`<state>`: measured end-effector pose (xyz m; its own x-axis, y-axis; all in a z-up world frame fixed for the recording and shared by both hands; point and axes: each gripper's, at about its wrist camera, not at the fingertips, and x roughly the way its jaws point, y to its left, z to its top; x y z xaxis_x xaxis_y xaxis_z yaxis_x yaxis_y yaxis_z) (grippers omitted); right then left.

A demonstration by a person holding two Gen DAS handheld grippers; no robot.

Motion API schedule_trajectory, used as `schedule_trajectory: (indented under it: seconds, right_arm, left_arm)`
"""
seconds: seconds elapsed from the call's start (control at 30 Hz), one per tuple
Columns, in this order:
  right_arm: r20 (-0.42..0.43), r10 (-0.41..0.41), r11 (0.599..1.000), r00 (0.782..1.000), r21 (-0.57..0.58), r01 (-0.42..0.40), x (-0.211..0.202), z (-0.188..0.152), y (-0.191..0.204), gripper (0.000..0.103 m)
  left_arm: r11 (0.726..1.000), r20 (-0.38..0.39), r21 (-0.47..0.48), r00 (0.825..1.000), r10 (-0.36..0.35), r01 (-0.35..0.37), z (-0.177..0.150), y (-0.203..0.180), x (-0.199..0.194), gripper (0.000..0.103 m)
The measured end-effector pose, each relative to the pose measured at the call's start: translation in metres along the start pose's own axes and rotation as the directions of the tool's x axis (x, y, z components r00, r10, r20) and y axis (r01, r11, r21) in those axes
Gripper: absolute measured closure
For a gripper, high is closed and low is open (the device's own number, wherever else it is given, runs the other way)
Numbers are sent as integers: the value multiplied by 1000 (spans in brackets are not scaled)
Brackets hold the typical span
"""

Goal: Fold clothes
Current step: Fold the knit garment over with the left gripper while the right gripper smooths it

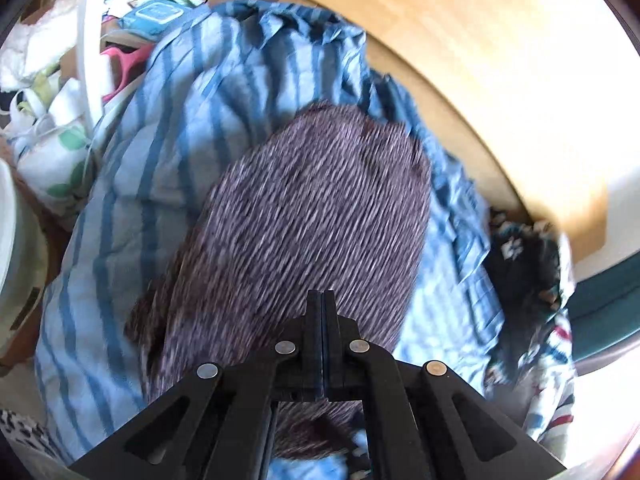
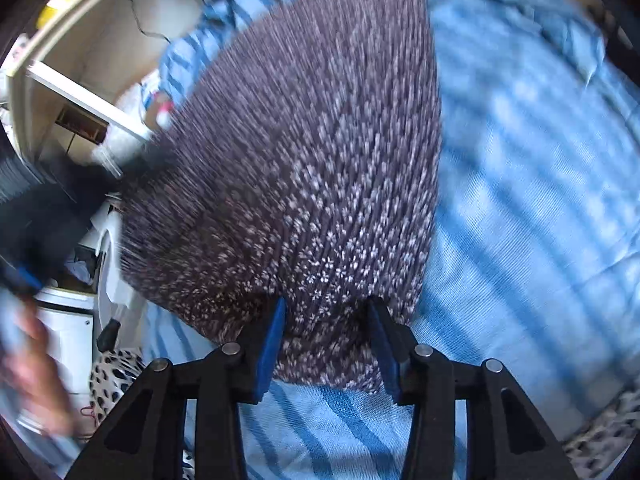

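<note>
Fold clothes, mid-fold on one garment. The garment in hand is a dark purple piece with a fine white floral print, probably a skirt or a top; the cut cannot be read because both views are blurred. It lies spread on a light-blue striped cloth that covers the work surface, with a wooden tabletop showing beyond it.

Left gripper: jaws pressed together, tips directly over the near part of the purple garment. Whether a thin edge of fabric is pinched between them cannot be told; no fold of cloth shows at the tips.

Right gripper: jaws stand apart, blue pads clear on both sides. The garment's near hem lies in the gap between them, flat on the striped cloth, and the pads do not press on it.

Clutter to note: a patterned garment at the edge of the striped cloth, and a white shelf unit off to the side in the right wrist view.

Judgement: one fold appears laid down and the right side let go. The next move calls for choosing a fresh edge or corner, pinching only the purple layer and not the striped cloth under it, and carrying it across evenly with both grippers. The thin fabric could bunch.
</note>
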<state>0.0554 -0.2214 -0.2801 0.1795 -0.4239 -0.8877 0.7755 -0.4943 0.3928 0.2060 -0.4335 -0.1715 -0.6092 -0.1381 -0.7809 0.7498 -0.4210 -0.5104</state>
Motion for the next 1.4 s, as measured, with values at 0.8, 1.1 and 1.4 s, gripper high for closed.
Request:
schedule_trajectory:
  seconds: [0.8,1.1,1.4]
  right_arm:
    - [171,-11,985,985,172,-19,24,192,-100,67]
    - [219,-40,997,975,76,24,-32,147,-56,61]
    - [73,-200,980,977,-9,201,25,124,-54,62]
  left_arm:
    - [888,105,306,939,327,-344,109,-69,164,100]
    - [936,61,295,982,181,-191,94,-81,87,101]
    - [914,-17,223,936,351,-339,90,-32,146,100]
